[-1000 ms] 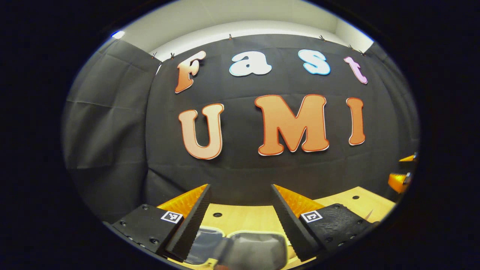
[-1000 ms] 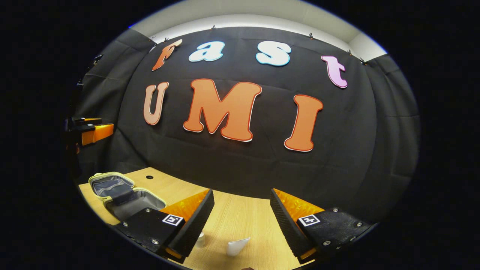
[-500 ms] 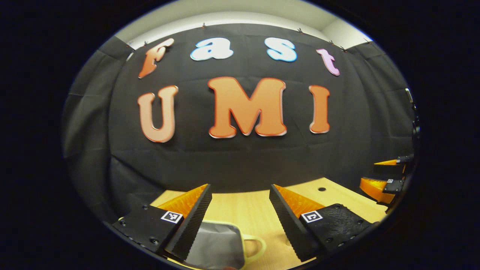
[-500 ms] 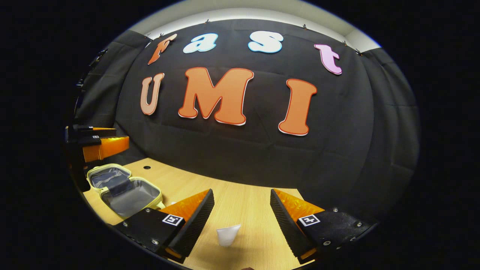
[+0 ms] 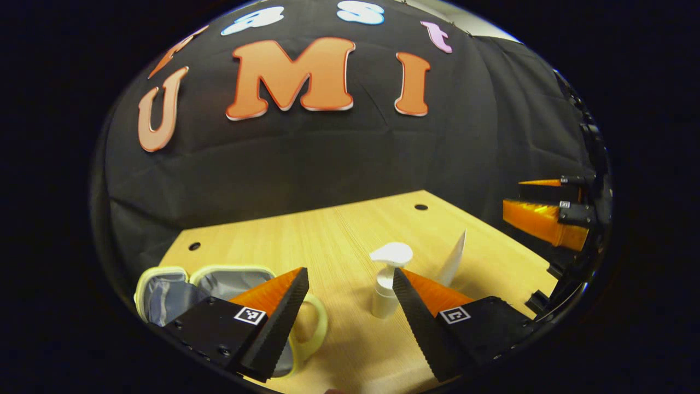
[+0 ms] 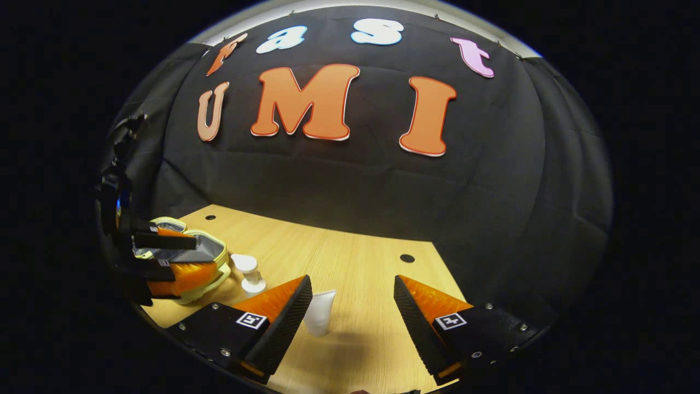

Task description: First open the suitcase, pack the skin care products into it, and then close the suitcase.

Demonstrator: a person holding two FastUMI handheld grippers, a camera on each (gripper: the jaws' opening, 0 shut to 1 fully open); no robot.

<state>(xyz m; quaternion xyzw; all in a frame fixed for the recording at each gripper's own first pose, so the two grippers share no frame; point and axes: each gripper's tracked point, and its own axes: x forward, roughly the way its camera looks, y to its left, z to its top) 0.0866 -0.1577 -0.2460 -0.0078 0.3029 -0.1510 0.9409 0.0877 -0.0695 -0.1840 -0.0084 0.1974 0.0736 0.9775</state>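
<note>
Left gripper [image 5: 350,279]: we saw its fingers spread apart with nothing between them, held above the surface [image 5: 339,230] in the left gripper view. In the right gripper view the same gripper [image 6: 164,257] sat at the far left, in front of the suitcase.

Right gripper [image 6: 353,287]: we found its fingers likewise spread and empty, poised over the wood. From the left gripper view it [image 5: 541,210] appeared at the right edge, off beyond the surface's corner.

Tube [image 6: 319,318]: in the right gripper view we saw a white tube standing just beside the inner edge of the right gripper's left finger, not pinched. From the left gripper view it [image 5: 454,260] stood upright behind the left gripper's right finger.

Pump bottle [image 5: 385,279]: a white bottle with a pump head stood upright between the left gripper's fingers in the view, nearer the right-hand one — not touched, as far as we could tell. In the right gripper view it [image 6: 249,273] stood just right of the suitcase.

Suitcase [image 5: 164,284]: a small pale-yellow case lay open on the surface, its grey lining showing and its handle loop towards the bottle. We saw nothing packed in the visible parts. In the right gripper view it [image 6: 210,251] lay partly behind the left gripper.

Surface: light wood, with small round holes towards its far edge.
</note>
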